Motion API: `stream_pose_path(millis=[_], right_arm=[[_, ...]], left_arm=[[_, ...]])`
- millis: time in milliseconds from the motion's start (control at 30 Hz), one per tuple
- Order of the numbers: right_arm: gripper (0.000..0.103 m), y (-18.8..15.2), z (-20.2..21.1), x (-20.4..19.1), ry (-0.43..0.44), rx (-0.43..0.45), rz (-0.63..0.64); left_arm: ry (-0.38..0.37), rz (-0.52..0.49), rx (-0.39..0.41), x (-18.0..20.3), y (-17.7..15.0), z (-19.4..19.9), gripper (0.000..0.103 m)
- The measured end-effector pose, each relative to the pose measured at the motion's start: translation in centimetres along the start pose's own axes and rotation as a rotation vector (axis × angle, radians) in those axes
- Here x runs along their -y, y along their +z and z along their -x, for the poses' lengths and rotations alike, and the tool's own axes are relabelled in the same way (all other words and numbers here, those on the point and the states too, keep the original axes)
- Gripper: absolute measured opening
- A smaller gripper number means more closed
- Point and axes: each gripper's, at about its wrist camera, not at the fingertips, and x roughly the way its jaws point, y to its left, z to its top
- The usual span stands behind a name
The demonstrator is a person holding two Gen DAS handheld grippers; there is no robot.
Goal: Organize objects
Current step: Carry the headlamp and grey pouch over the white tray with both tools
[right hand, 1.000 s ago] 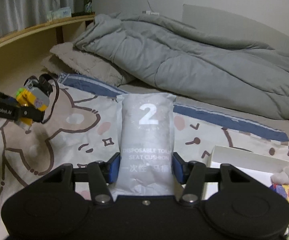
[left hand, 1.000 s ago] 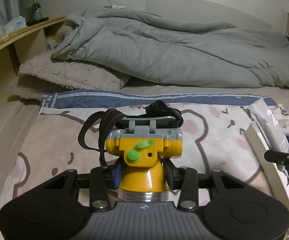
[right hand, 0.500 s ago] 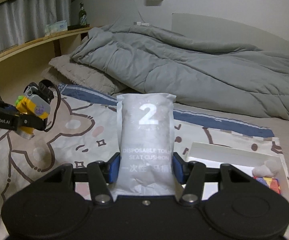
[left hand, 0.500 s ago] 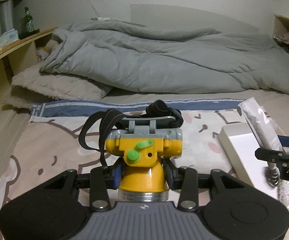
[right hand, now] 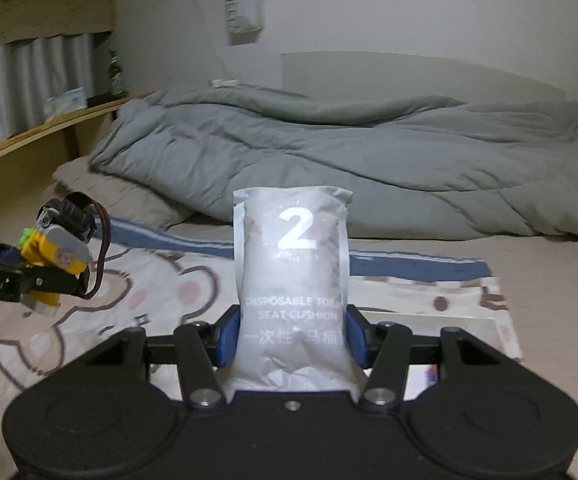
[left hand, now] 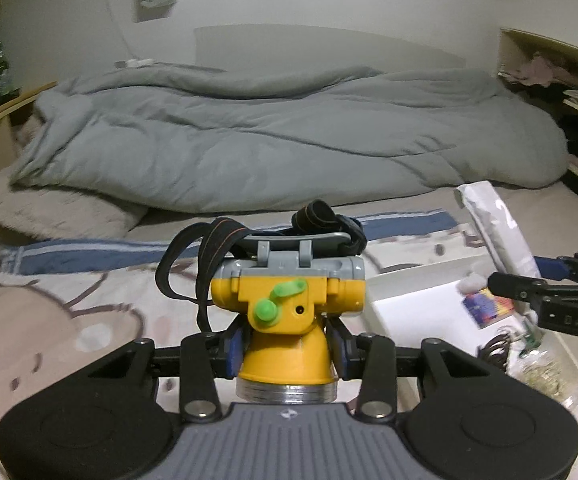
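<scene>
Left wrist view: headlamp (left hand: 287, 304) clamped upright in left gripper (left hand: 287, 342), carried toward white box (left hand: 417, 304); seat-cushion packet (right hand: 293, 292) pinched by right gripper (right hand: 293, 340) above box's near edge.

Bedroom, dim indoor light, white walls.
Rumpled grey duvet (left hand: 289, 136) across the bed, beige fuzzy pillow (right hand: 129, 196) at its left end, cartoon bear blanket (left hand: 69, 320) in front. Wooden shelf (right hand: 41, 132) on left with green bottle (left hand: 1, 76), curtain (right hand: 29, 84) behind.
</scene>
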Motion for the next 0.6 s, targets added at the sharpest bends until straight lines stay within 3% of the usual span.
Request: stream_pose_path(millis=[600], right_arm=[[0.055,-3.5,-5.1,10.3,-0.128,0.039,-0.06]], left_arm=[[-0.181,-0.076,-0.032,11.4,1.4,-8.9,0.043]])
